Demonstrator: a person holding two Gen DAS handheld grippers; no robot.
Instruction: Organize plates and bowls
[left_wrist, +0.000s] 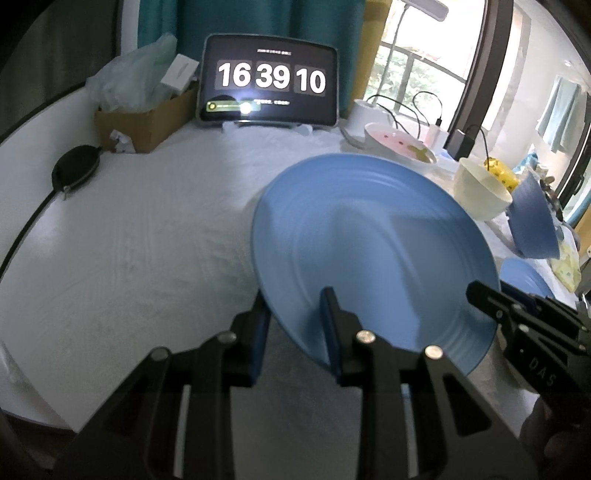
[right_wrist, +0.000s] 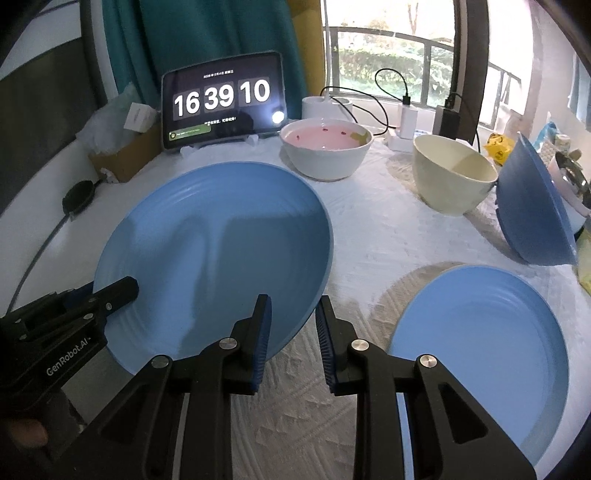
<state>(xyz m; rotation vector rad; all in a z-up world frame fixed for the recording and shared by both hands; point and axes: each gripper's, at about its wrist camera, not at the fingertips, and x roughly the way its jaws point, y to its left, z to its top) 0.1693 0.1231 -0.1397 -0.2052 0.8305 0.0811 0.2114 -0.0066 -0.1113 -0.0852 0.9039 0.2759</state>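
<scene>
Two blue plates: your left claw (left_wrist: 295, 328) and right claw (right_wrist: 291, 328) both pinch the raised plate (right_wrist: 221, 251); the other (right_wrist: 480, 354) lies at 4 o'clock on the counter (right_wrist: 369, 229). Three bowls at 1 o'clock: pink-lined (right_wrist: 325, 151), cream (right_wrist: 450, 177), tilted blue (right_wrist: 532, 210).

two blue plates (right_wrist: 221, 236) (right_wrist: 480, 354), three bowls (right_wrist: 327, 147) (right_wrist: 452, 173) (right_wrist: 535, 206), two grippers (right_wrist: 293, 325) (left_wrist: 293, 321), one tablet (right_wrist: 221, 99)

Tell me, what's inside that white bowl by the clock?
The white bowl has a pink inside with small dark red spots and a yellowish patch at its right rim. Whether that is liquid or glaze can't be told; the near wall hides the bottom.
</scene>
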